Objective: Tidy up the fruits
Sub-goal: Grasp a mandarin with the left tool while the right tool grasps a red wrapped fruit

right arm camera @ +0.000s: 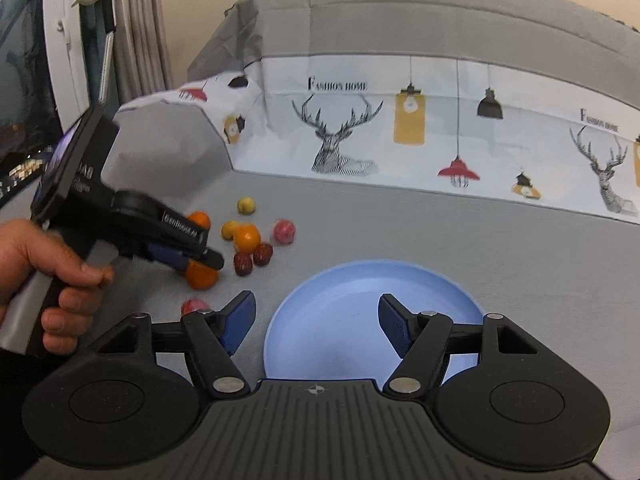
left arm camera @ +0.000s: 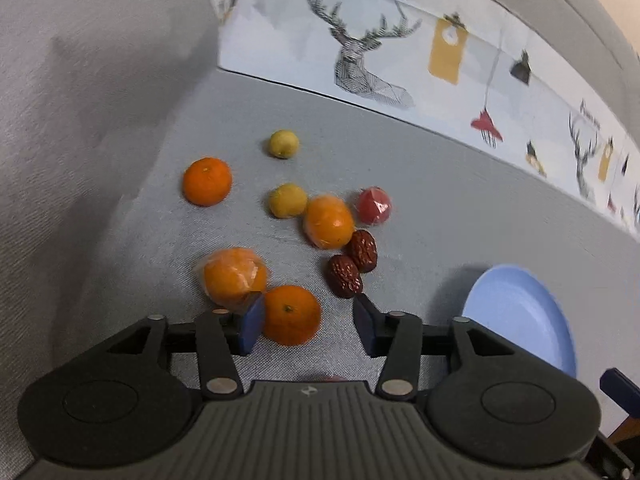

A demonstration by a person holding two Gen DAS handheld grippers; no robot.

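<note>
My left gripper (left arm camera: 308, 322) is open, its jaws on either side of a bare orange mandarin (left arm camera: 291, 314) that rests against the left pad; it also shows in the right wrist view (right arm camera: 200, 260) over that mandarin (right arm camera: 201, 275). Around it lie a wrapped mandarin (left arm camera: 234, 276), another wrapped one (left arm camera: 329, 222), a bare one (left arm camera: 207, 181), two dried red dates (left arm camera: 354, 262), two small yellow fruits (left arm camera: 287, 199) and a wrapped red fruit (left arm camera: 374, 206). My right gripper (right arm camera: 316, 322) is open and empty over the blue plate (right arm camera: 360, 280).
The fruits lie on a grey cloth (left arm camera: 460, 208). A printed deer-pattern panel (right arm camera: 400, 128) stands along the back. A raised grey fold (left arm camera: 80, 120) rises at the left. Another red fruit (right arm camera: 194, 306) lies near my right gripper's left finger.
</note>
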